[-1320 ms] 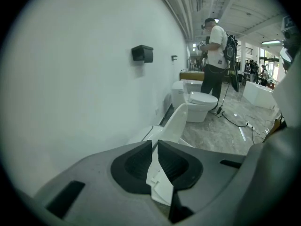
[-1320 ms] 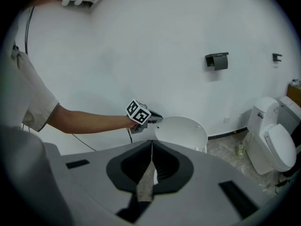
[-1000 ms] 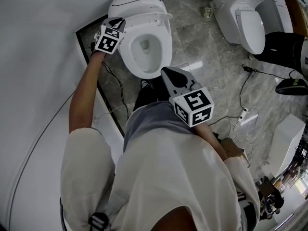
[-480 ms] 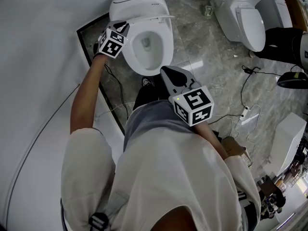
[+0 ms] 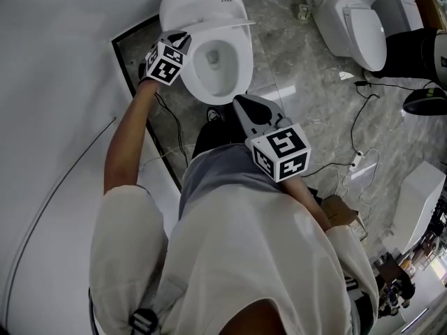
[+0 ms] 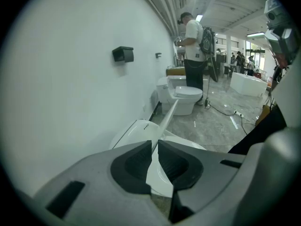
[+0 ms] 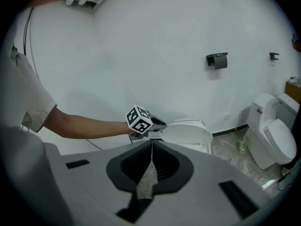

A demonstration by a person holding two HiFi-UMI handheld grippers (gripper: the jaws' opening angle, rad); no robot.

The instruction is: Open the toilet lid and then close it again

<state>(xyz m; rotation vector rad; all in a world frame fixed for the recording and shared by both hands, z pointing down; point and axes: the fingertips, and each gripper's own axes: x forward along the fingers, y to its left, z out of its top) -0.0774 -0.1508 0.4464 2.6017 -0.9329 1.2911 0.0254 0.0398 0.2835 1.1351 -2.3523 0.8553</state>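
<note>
Toilet lid (image 7: 188, 134), edge-on in left hand-held gripper (image 6: 154, 144), broad-faced in right gripper view

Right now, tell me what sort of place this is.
Likely a bathroom-fixture showroom: the toilet stands beside more toilets along one wall with no partitions, cables cross the floor, and a person stands out in the open beyond them.

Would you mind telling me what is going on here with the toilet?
A person holds a gripper in each hand. The left gripper is closed on the edge of the toilet lid, which stands partly raised over the bowl. The right gripper is shut, empty and held back from the toilet.
</note>
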